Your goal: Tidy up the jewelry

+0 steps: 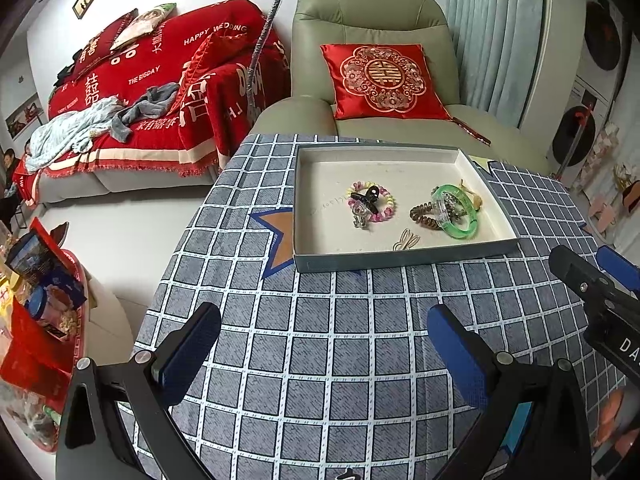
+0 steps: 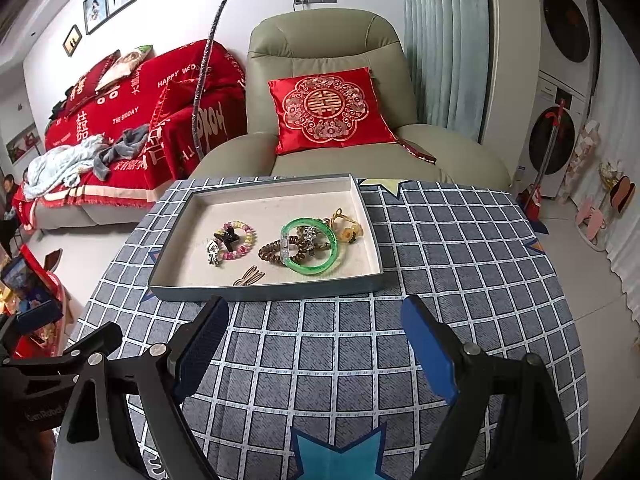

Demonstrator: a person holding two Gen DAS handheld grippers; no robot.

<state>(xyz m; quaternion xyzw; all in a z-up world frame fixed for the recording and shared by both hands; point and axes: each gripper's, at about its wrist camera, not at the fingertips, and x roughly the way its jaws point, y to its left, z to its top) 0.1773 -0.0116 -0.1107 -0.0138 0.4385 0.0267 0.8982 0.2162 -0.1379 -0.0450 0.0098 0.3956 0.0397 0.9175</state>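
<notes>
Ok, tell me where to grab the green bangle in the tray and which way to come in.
Take the green bangle at its near arc, coming from above with one finger inside the ring and one outside. It lies flat in the tray, and that arc looks clear; the brown coil tie and a silver piece crowd its left and far parts.

1. My left gripper [image 1: 324, 344] hangs over the bench [image 1: 352, 360], jaws spread wide with nothing between them but the checked cloth.
2. Ahead of me lies a shallow tray [image 1: 404, 258], grey outside and pale inside.
3. In its left half sit a pastel coil hair tie [image 1: 390, 202] and a black claw clip [image 1: 366, 196] lying across it, with a silver trinket [image 1: 359, 216] just beside.
4. To the right, a green bangle [image 1: 460, 228] lies over a brown coil hair tie [image 1: 420, 214].
5. A small beige hairpin [image 1: 406, 240] rests near the front wall.
6. My right gripper [image 1: 592, 276] shows at the right edge; how its jaws stand, I cannot tell from here.
7. Beyond the bench stands an armchair [image 1: 360, 12] with a red cushion [image 1: 384, 80].
</notes>
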